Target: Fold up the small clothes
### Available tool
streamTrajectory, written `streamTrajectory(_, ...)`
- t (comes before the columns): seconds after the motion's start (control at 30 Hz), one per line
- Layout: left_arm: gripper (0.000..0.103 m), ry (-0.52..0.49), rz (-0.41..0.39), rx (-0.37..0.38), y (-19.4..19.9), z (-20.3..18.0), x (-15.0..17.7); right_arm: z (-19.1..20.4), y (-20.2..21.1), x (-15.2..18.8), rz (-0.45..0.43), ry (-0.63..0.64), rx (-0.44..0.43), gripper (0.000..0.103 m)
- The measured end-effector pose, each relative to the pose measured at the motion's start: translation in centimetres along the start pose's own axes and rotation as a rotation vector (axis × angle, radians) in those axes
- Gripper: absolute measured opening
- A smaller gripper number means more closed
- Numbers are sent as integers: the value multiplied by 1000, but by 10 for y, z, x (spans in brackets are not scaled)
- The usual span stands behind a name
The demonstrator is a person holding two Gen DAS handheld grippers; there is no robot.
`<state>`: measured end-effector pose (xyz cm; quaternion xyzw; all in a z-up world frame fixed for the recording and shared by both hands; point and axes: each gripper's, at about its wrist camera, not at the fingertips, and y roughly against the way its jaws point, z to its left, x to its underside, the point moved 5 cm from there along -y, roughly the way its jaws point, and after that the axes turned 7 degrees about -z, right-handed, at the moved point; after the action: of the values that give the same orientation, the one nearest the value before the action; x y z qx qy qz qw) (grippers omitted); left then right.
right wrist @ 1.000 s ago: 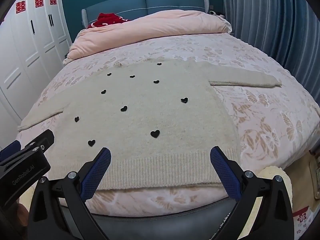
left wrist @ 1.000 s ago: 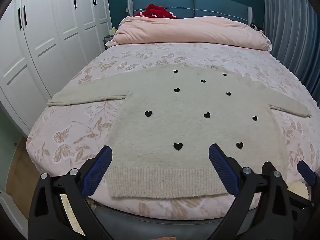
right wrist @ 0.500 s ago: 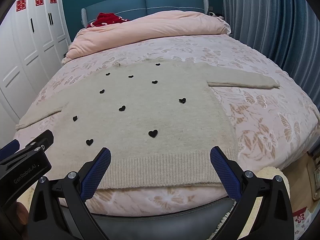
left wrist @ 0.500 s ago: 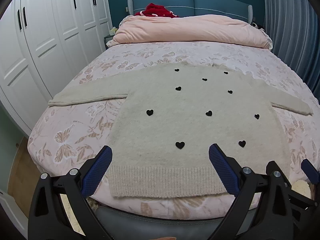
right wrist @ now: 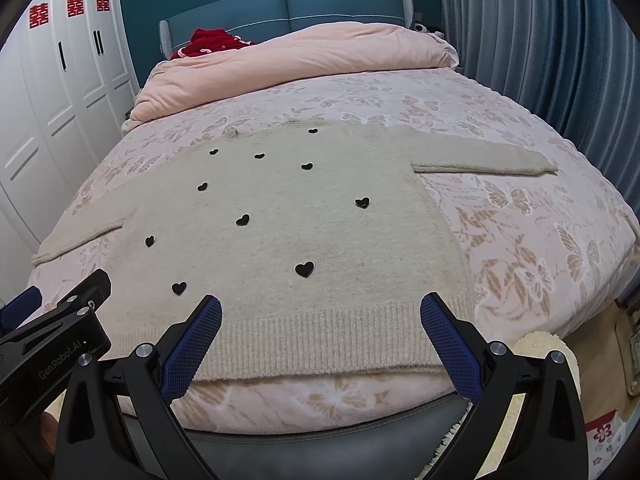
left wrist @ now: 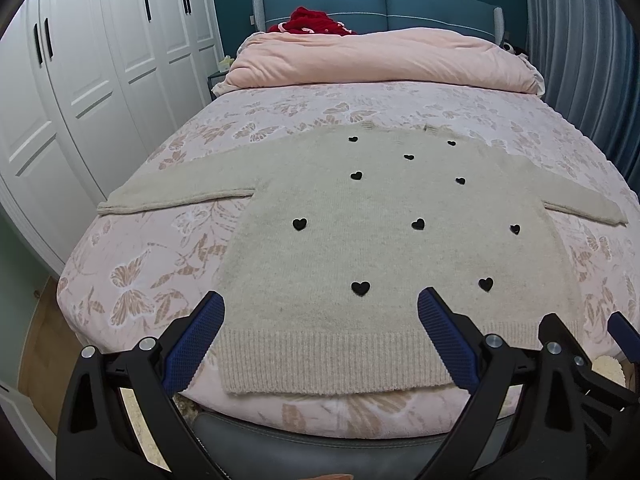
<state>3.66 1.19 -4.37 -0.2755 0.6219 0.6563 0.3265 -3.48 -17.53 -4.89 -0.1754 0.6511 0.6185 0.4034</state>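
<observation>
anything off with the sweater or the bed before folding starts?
Nothing stands out. The beige sweater lies flat on the bed, both sleeves spread out, ribbed hem at the near edge. Left gripper and right gripper are open and empty.

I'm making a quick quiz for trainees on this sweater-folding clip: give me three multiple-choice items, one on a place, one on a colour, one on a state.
1. Where does the sweater's ribbed hem lie?
A. By the headboard
B. At the near foot edge of the bed
C. On the floor

2. What colour are the heart patches on the beige sweater?
A. Black
B. Red
C. White

3. How are the sleeves?
A. Folded across the chest
B. Tucked underneath
C. Spread out to both sides

Answers:
1 B: the hem lies just beyond the open left gripper and open right gripper, at the bed's near edge.
2 A: every heart is dark black on the beige knit.
3 C: the left sleeve and right sleeve each stretch flat, outward.
</observation>
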Motion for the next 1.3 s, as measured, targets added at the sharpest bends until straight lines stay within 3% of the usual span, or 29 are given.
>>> streamTrajectory(1.3,95,-5,0,-3,0,-2,1,-3,-2,3,5,-1,8,98)
